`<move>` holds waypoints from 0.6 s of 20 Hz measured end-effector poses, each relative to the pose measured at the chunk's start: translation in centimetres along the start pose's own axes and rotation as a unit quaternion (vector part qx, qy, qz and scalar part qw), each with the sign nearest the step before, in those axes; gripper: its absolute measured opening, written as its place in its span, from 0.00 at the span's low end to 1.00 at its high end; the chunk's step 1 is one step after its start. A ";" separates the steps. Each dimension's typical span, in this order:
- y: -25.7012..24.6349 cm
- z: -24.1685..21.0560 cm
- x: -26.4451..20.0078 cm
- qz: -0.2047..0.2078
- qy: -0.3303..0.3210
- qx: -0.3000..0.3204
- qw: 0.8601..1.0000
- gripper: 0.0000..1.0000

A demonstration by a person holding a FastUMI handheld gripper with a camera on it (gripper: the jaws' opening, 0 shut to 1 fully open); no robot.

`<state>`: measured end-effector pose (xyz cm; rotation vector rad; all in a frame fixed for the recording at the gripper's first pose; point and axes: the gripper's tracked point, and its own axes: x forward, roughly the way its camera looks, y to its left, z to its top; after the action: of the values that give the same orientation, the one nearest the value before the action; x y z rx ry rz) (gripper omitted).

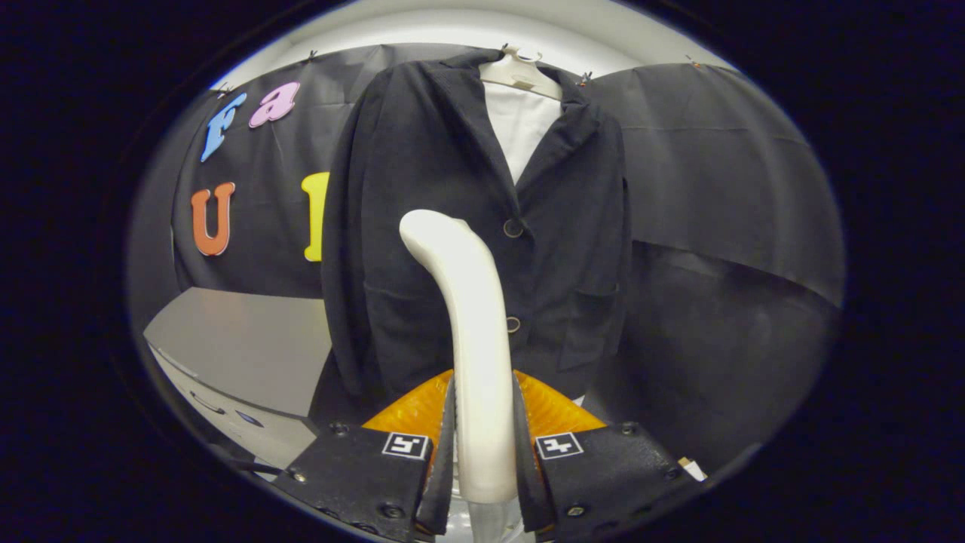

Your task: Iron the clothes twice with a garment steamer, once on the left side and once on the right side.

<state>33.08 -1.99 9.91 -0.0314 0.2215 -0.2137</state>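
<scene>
A dark jacket [422, 226] hangs on a white hanger [520, 72] against the booth's black wall, with a white shirt [524, 128] showing at its open collar and two buttons down its front. My gripper [482, 445] is shut on the white garment steamer [471, 339], both fingers pressing its handle from either side. The steamer rises between the fingers and curves left at its head [426, 226], which lies over the jacket's left front panel at about the height of the upper button [513, 228]. Whether the head touches the cloth I cannot tell.
A grey table top [241, 347] stands left of the jacket, with a white unit [226, 422] under its near edge. Black cloth [724, 249] covers the wall on the right of the jacket.
</scene>
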 end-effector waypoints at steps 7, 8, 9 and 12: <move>0.6 -3.5 0.8 0.003 0.033 0.006 0.999 0.38; 0.6 -3.9 0.9 0.004 0.038 0.007 0.999 0.39; 0.5 -4.7 1.2 0.005 0.043 0.007 0.999 0.38; 0.5 -6.7 1.3 0.003 0.058 0.014 0.998 0.38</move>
<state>32.97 -1.84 3.05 0.0100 0.3338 -0.2124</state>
